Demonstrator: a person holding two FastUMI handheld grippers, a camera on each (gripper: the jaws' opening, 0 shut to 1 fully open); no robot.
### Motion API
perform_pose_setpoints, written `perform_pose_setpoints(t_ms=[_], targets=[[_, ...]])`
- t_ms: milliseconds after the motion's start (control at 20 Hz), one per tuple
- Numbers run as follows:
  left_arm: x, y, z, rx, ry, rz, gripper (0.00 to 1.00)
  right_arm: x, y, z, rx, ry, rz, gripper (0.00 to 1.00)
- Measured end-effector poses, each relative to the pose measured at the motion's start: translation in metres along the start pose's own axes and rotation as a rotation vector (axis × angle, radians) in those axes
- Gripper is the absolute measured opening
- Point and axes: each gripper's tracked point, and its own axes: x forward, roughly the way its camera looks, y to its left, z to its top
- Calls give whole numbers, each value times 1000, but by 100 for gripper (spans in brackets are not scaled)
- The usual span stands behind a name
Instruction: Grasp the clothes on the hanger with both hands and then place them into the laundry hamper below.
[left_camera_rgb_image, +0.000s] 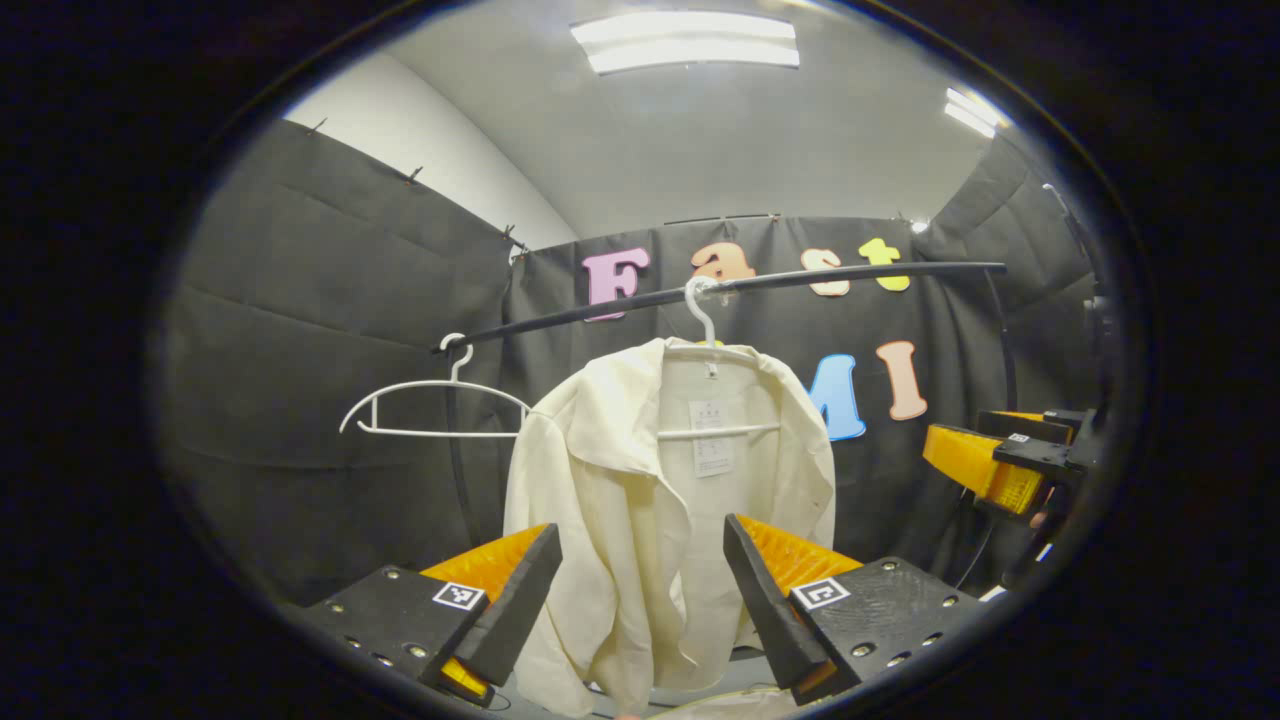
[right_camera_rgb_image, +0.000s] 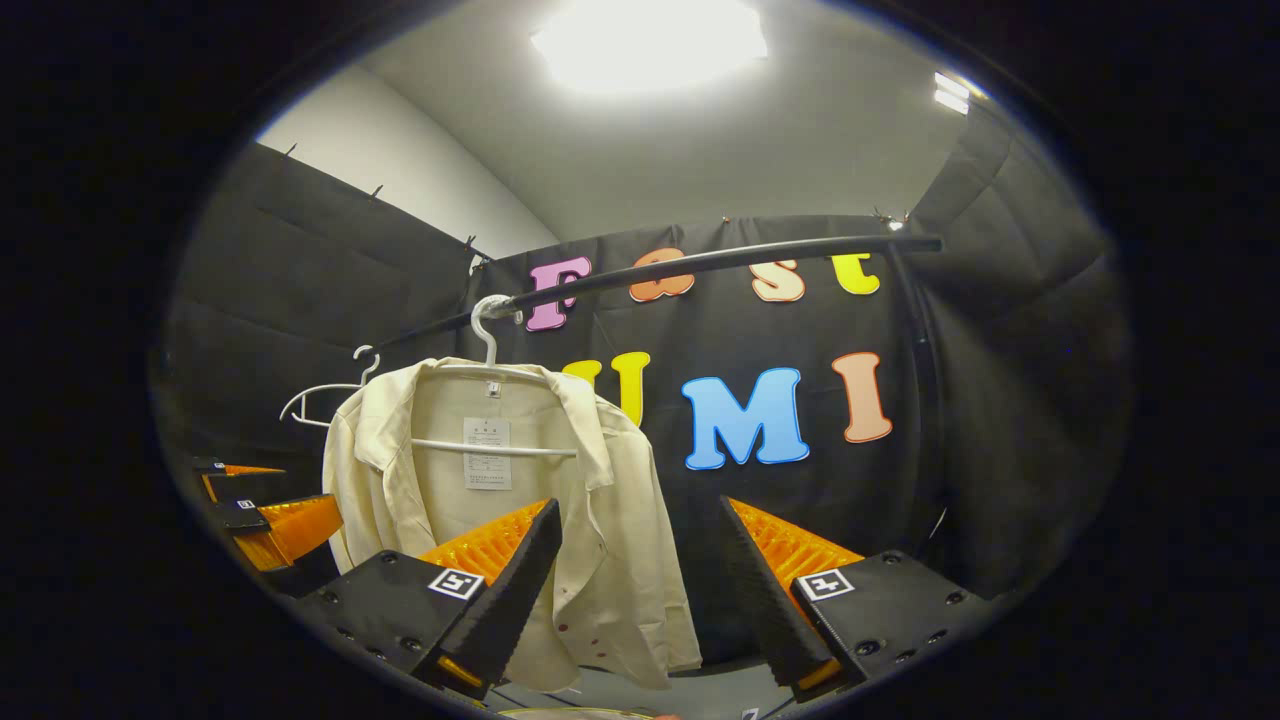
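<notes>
A cream shirt (left_camera_rgb_image: 640, 520) hangs on a white hanger (left_camera_rgb_image: 705, 330) from a black rail (left_camera_rgb_image: 760, 282). My left gripper (left_camera_rgb_image: 640, 600) is open, its fingers framing the shirt's lower front from a short distance, not touching it. In the right gripper view the same shirt (right_camera_rgb_image: 500, 500) hangs left of centre on its hanger (right_camera_rgb_image: 487, 335). My right gripper (right_camera_rgb_image: 640, 590) is open, its left finger in front of the shirt's right half, with no contact seen. The right gripper (left_camera_rgb_image: 990, 465) shows at the right of the left gripper view, and the left gripper (right_camera_rgb_image: 265, 520) at the left of the right gripper view.
An empty white hanger (left_camera_rgb_image: 435, 405) hangs on the rail left of the shirt, seen too as the empty hanger (right_camera_rgb_image: 325, 390) in the right gripper view. A black upright post (left_camera_rgb_image: 460, 450) supports the rail. A pale rim (left_camera_rgb_image: 720, 705) peeks in at the bottom edge.
</notes>
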Motion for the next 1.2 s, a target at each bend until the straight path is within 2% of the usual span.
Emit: perform_pose_setpoints(t_ms=[300, 500, 850, 1200], targets=[[41, -11, -7, 1, 20, 40, 94, 46, 13, -14, 14, 22, 79, 97], [65, -16, -13, 4, 32, 64, 96, 74, 22, -19, 17, 21, 120, 98], [103, -9, -27, -17, 52, 133, 94, 122, 35, -34, 30, 29, 182, 98], [134, -4, -22, 3, 31, 200, 96, 166, 49, -59, 52, 67, 206, 98]])
